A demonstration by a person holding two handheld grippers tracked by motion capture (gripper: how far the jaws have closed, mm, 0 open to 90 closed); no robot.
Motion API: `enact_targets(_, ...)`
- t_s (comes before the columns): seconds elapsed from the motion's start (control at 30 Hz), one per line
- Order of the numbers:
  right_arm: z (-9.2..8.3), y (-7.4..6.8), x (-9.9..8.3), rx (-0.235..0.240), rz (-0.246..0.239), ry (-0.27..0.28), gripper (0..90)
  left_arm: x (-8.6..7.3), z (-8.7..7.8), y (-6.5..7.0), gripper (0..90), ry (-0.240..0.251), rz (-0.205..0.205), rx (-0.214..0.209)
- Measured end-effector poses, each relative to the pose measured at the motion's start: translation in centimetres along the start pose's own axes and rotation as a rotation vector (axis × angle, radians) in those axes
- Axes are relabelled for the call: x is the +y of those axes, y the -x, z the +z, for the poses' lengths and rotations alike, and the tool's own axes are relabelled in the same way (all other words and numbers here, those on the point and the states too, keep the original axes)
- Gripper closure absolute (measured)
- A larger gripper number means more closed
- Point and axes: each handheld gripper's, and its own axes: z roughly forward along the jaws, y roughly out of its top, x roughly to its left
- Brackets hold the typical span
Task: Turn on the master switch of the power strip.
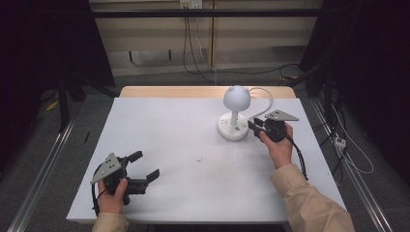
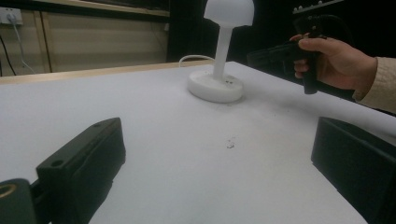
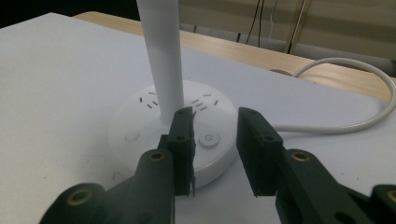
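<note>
lamp [image 1: 236,113]: white, far right on surface [image 1: 183,159] | right hand-held gripper [image 1: 255,126]: just beside lamp base, jaws partly apart, gripping nothing | right gripper view: power button [image 3: 208,139] between jaws, cord [image 3: 369,116] | left hand-held gripper [image 1: 145,166]: near left, open wide, empty

Lamp [image 3: 173,121] shade cut off by top edge in right gripper view; socket markings on base too small to read; cord [image 3: 364,93] runs off right.

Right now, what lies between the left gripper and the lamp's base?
Only bare white table with a few small dark specks; the high view and left gripper view show nothing else between the left gripper and the lamp base.
</note>
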Motion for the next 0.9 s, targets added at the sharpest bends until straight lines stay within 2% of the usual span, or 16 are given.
enact_targets(0.9, 1.2, 0.0, 0.5, 0.041, -0.011, -0.015, 85.0, 0.0, 0.0, -0.1, 2.5, -0.004, 0.003, -0.001)
